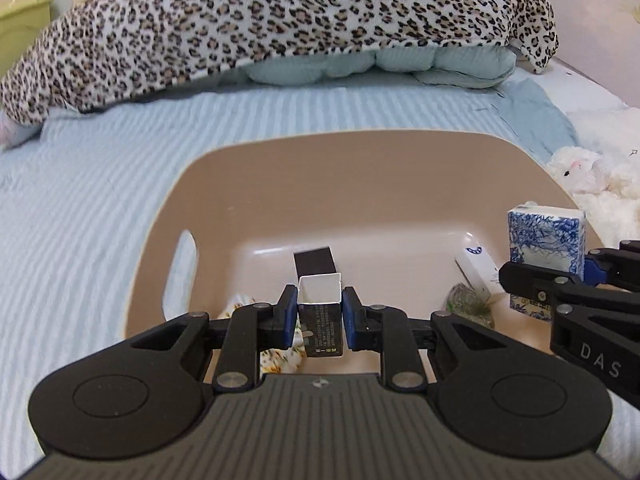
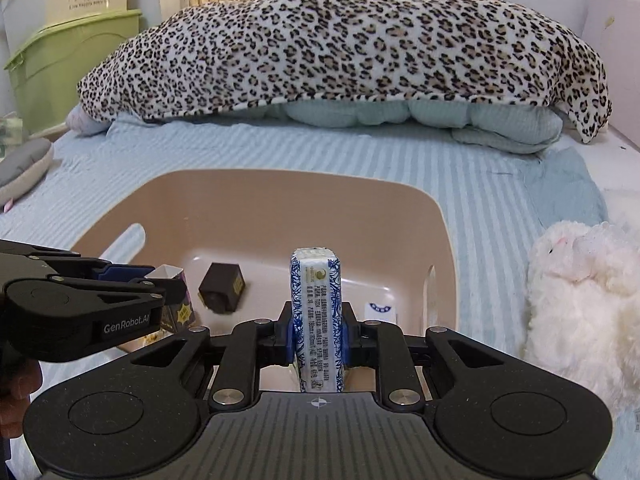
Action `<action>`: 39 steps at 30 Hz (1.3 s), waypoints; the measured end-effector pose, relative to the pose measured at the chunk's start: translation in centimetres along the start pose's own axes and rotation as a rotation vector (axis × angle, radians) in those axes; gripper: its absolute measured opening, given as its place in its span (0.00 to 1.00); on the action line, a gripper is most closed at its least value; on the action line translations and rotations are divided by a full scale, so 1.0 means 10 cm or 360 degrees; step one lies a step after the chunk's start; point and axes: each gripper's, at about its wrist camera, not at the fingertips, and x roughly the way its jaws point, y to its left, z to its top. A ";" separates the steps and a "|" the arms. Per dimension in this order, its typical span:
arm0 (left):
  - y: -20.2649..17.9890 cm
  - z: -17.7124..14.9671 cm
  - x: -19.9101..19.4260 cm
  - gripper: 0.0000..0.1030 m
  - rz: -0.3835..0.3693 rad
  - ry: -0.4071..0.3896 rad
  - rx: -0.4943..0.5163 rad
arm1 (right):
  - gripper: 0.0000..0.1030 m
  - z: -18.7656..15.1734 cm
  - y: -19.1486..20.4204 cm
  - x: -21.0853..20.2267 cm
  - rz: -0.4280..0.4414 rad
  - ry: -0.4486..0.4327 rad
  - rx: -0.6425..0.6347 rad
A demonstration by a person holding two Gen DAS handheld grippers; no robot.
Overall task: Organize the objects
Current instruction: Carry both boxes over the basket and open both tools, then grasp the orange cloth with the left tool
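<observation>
A tan plastic basin (image 1: 360, 168) (image 2: 280, 200) sits on the bed. My left gripper (image 1: 320, 314) is shut on a small dark box with an open white top (image 1: 322, 320), held over the basin's near side; the box also shows in the right wrist view (image 2: 176, 300). My right gripper (image 2: 318, 338) is shut on a blue-and-white tissue pack (image 2: 316, 312) (image 1: 544, 240), held upright over the basin. Inside the basin lie a dark brown box (image 2: 222, 288) (image 1: 314, 262), a white packet (image 1: 476, 268) (image 2: 380, 310), a greenish wrapped item (image 1: 468, 306) and a floral item (image 1: 280, 356).
A striped light-blue sheet (image 1: 100, 208) covers the bed. A leopard-print blanket (image 2: 340, 44) lies over blue pillows (image 2: 400, 120) at the back. A white plush toy (image 2: 580, 300) lies right of the basin. A green storage bin (image 2: 72, 64) stands at the far left.
</observation>
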 end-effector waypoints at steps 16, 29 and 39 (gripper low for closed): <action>0.16 -0.08 -0.81 0.83 0.0042 -0.0175 0.0014 | 0.89 -0.07 0.02 -0.70 -0.0030 -0.0143 -0.0003; 0.26 -0.57 -0.84 0.84 0.0017 0.0003 0.0123 | 0.95 -0.56 0.06 -0.72 -0.0042 0.0046 -0.0002; 0.16 -0.83 -0.39 0.84 -0.0021 0.0119 0.0226 | 0.95 -0.81 0.09 -0.48 -0.0056 0.0188 -0.0041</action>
